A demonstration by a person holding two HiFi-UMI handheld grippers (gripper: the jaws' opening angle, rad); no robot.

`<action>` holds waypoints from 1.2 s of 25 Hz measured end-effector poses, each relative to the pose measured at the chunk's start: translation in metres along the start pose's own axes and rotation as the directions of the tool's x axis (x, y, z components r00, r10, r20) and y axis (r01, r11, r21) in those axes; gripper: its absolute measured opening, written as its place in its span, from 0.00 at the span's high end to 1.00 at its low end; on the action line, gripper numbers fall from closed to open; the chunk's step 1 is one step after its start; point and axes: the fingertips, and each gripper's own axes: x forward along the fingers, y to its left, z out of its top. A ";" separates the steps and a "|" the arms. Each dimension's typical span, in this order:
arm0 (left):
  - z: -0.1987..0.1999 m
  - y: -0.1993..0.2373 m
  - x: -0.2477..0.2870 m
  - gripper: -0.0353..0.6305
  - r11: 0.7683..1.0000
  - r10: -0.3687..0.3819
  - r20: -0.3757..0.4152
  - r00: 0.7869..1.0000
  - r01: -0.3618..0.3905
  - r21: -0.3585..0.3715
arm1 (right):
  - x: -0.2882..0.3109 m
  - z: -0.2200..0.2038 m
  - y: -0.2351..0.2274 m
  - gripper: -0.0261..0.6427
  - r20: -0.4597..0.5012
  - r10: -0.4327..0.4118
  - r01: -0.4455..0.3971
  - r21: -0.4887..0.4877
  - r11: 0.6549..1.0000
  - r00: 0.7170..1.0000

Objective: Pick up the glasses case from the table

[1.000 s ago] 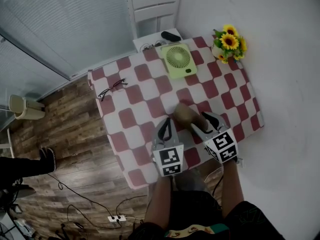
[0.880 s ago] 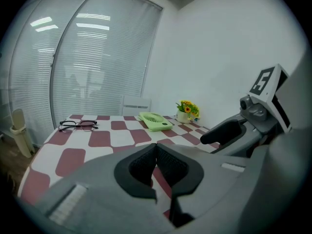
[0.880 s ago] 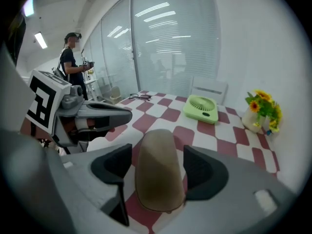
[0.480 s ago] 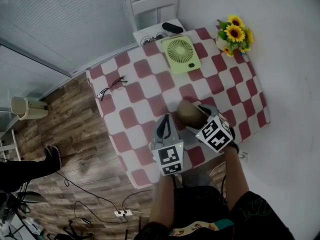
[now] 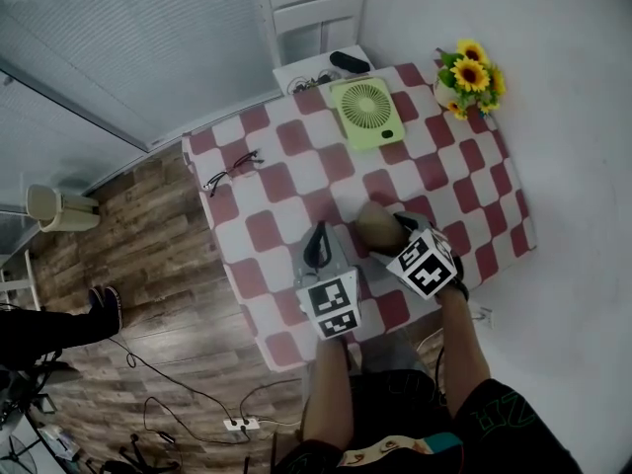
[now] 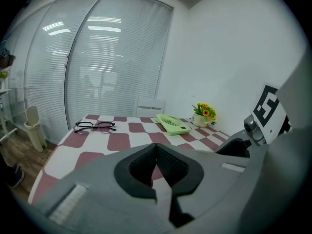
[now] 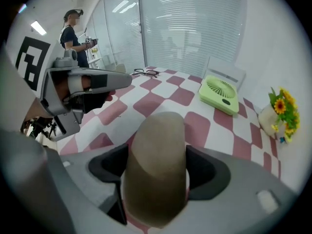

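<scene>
The tan, rounded glasses case [image 5: 370,225] [image 7: 158,165] lies on the red-and-white checked table [image 5: 296,181] near its front edge. My right gripper [image 5: 383,237] [image 7: 158,182] points steeply down over it. Its jaws have just been opening and now stand wide, one on each side of the case, which rests between them on the cloth. I cannot see the pads pressing on it. My left gripper [image 5: 318,247] [image 6: 157,152] hovers just left of the case, its fingers together and nothing in them.
Black-rimmed glasses [image 5: 233,171] [image 6: 95,126] lie at the table's far left. A green fan [image 5: 367,112] [image 7: 220,95] and a pot of sunflowers [image 5: 469,79] stand at the back. A white chair [image 5: 316,18] is behind the table. A person [image 7: 73,28] stands by the windows.
The right gripper has dropped and tipped down over the case, and its jaws have spread around it. The left gripper has shifted slightly towards the case.
</scene>
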 end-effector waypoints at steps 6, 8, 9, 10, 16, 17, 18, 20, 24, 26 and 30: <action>0.010 0.017 -0.018 0.93 1.000 -0.001 0.021 1.000 0.001 0.000 | -0.018 0.023 -0.002 0.41 0.154 -0.106 0.078 0.180 0.981 0.982; 0.020 0.023 -0.026 0.93 1.000 0.000 0.043 0.999 -0.001 0.006 | -0.032 0.032 -0.001 0.41 0.204 -0.154 0.108 0.220 0.970 0.967; 0.026 0.025 -0.029 0.93 1.000 -0.002 0.058 0.998 0.001 0.013 | -0.039 0.037 0.000 0.41 0.227 -0.180 0.128 0.227 0.965 0.957; 0.034 0.025 -0.032 0.93 1.000 -0.008 0.076 0.997 0.006 0.022 | -0.048 0.041 0.000 0.41 0.250 -0.208 0.151 0.230 0.961 0.946; 0.086 0.009 -0.047 0.93 0.991 -0.082 0.187 0.979 0.061 0.117 | -0.102 0.062 -0.010 0.41 0.396 -0.336 0.234 0.285 0.930 0.855; 0.097 0.006 -0.050 0.93 0.989 -0.094 0.206 0.974 0.068 0.131 | -0.112 0.067 -0.012 0.41 0.423 -0.347 0.235 0.295 0.926 0.837; 0.107 0.002 -0.053 0.93 0.987 -0.107 0.225 0.969 0.076 0.144 | -0.123 0.071 -0.015 0.41 0.444 -0.362 0.242 0.305 0.921 0.820; 0.126 -0.009 -0.060 0.93 0.981 -0.138 0.255 0.957 0.097 0.168 | -0.143 0.076 -0.020 0.41 0.471 -0.400 0.266 0.326 0.907 0.786; 0.156 -0.025 -0.071 0.93 0.968 -0.193 0.306 0.932 0.129 0.217 | -0.179 0.086 -0.030 0.41 0.527 -0.460 0.280 0.388 0.878 0.714; 0.171 -0.030 -0.075 0.93 0.962 -0.211 0.332 0.920 0.134 0.238 | -0.197 0.094 -0.034 0.41 0.566 -0.474 0.259 0.420 0.870 0.674; 0.195 -0.041 -0.087 0.93 0.947 -0.253 0.366 0.896 0.150 0.285 | -0.232 0.103 -0.038 0.41 0.639 -0.495 0.201 0.478 0.855 0.588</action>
